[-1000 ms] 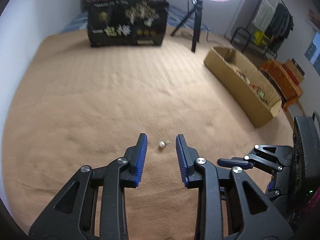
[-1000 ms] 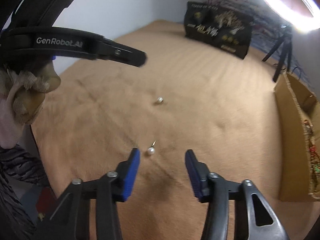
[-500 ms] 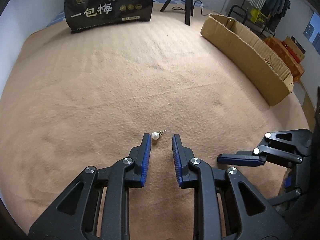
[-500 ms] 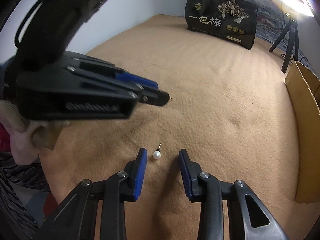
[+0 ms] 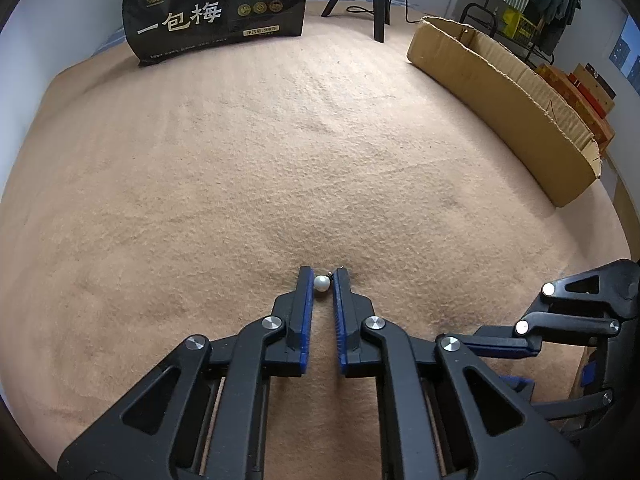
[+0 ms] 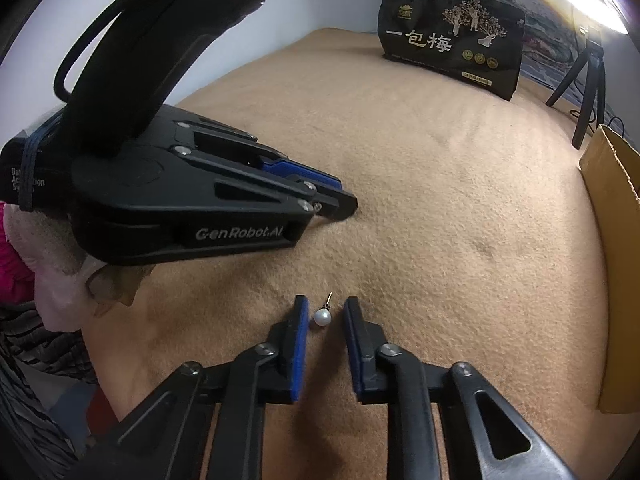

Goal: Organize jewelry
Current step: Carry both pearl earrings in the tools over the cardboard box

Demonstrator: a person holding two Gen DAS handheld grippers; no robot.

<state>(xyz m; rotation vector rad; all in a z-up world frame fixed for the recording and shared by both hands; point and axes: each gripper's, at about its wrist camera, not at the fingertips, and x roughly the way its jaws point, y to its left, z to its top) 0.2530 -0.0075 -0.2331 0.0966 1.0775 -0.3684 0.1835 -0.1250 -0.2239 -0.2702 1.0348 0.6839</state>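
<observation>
Grasp step, both sides at once. Just closed left gripper (image 5: pixel 321 276) to a pinch on stud (image 5: pixel 321 283) lying on blanket (image 5: pixel 280 160); just narrowed right gripper (image 6: pixel 323 306) around second stud (image 6: pixel 322 317), a sliver short of contact. Next: finish that squeeze, lift gently. Reading "GenRobot.AI" on left gripper, "一包梅" on bag (image 6: pixel 448 40).

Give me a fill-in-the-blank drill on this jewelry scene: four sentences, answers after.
1. The pads on the fingers of the left gripper are ____ in colour.
2. The right gripper has a ____ earring lying between its fingers.
3. The long box at the edge of the blanket is made of ____.
4. The bag standing at the far end is ____ with pale lettering.

Missing words: blue; pearl; cardboard; black.
</observation>
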